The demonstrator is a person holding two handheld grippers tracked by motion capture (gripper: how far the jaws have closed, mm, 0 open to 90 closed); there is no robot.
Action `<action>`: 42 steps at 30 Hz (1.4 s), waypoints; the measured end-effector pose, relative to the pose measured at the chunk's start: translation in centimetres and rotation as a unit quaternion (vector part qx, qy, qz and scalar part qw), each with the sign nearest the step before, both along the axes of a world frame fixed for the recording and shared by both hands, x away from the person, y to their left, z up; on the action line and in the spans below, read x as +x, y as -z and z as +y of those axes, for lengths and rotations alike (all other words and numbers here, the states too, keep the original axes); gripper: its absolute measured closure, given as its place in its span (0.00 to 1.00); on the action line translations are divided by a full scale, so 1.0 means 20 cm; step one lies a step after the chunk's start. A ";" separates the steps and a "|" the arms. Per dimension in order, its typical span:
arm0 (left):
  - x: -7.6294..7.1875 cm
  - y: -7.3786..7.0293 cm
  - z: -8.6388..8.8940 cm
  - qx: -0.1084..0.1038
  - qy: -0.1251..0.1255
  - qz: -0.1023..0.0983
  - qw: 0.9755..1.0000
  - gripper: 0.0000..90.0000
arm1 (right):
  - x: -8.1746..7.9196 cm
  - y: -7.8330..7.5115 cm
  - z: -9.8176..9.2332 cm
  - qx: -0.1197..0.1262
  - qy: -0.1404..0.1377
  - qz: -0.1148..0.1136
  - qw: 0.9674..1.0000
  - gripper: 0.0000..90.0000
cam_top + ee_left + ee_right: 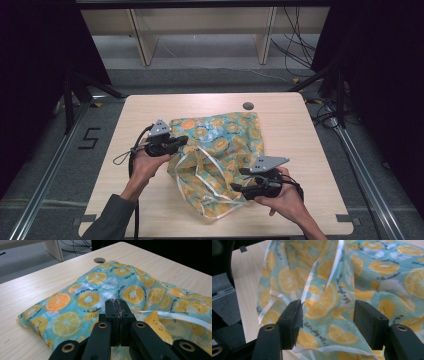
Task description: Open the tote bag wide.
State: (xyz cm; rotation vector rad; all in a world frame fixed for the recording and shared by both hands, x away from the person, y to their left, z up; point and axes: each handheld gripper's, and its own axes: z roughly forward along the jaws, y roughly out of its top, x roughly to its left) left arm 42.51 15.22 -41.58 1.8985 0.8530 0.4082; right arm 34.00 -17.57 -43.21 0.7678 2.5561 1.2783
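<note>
I'm pinching the fruit-print bag (220, 150) on the table (290, 135) in my left gripper (116, 302), my right gripper (327, 315) gaping wide over its edge

I count one pale wooden table (295, 135) with one round dark grommet hole (248, 106) near its far edge. On it I see one crumpled teal fabric bag printed with orange and yellow citrus slices (227, 135), trimmed with white edging. I have two black two-jaw grippers in play: one left gripper (183, 140) and one right gripper (235, 187), each topped by one grey three-cornered plate, so two plates. Two hands hold them, one apiece. Beyond the table I count one light wooden shelf unit (200, 30).
</note>
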 end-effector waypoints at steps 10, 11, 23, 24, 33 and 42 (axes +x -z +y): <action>0.05 0.00 0.03 -0.002 -0.012 0.006 1.000 0.98 | -0.05 0.02 0.01 -0.011 -0.024 0.008 1.000 0.42; 0.05 0.01 0.03 0.000 -0.008 0.007 1.000 0.98 | -0.04 0.03 0.01 -0.015 -0.021 0.007 1.000 0.41; 0.06 0.02 0.01 -0.001 -0.009 0.014 1.000 0.98 | -0.04 0.15 0.17 -0.061 0.003 -0.004 0.998 0.37; 0.06 0.02 0.01 -0.001 -0.009 0.014 1.000 0.98 | -0.04 0.15 0.17 -0.061 0.003 -0.004 0.998 0.37; 0.05 0.03 0.02 0.000 -0.003 0.009 1.000 0.98 | 0.04 0.17 0.13 -0.083 0.024 -0.031 0.996 0.99; 0.07 0.06 0.05 0.005 -0.012 0.018 1.000 0.97 | 0.18 0.02 0.02 -0.020 0.040 -0.041 0.998 1.00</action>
